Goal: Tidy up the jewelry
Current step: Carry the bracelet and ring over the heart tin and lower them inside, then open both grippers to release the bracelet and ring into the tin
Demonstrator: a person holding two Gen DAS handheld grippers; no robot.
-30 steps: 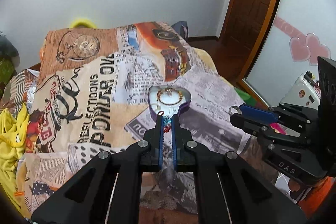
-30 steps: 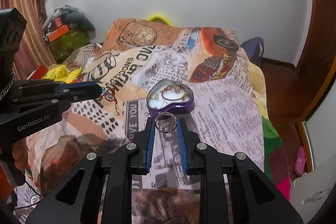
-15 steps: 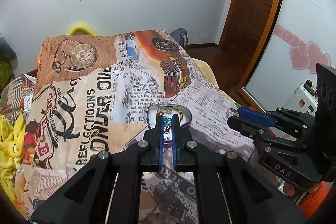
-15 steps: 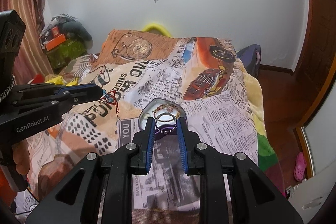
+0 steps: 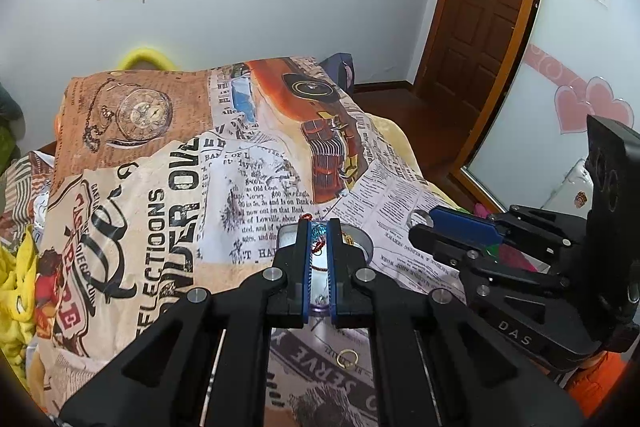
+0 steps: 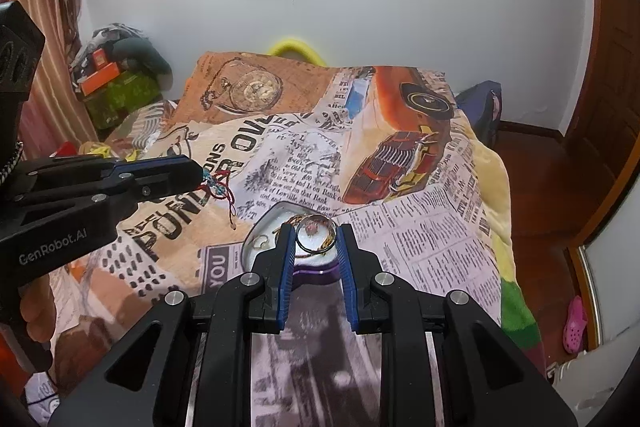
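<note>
A thread bracelet (image 5: 318, 235), blue and red, is being pinched between the pressed-together fingers of the left gripper (image 5: 319, 227), its red tail dangling over the bedspread (image 6: 420, 239). A silver ring (image 6: 316, 233) is being clamped upright between the blue pads of the right gripper (image 6: 314, 233), jaws narrowed onto it. Both are being held above the open heart-shaped purple tin (image 6: 312, 273), which is sitting on the bedspread toward the bed's near edge, gold pieces (image 6: 262, 241) lying inside. A small gold ring (image 5: 346, 359) is lying loose on the bedspread, nearer than the tin.
</note>
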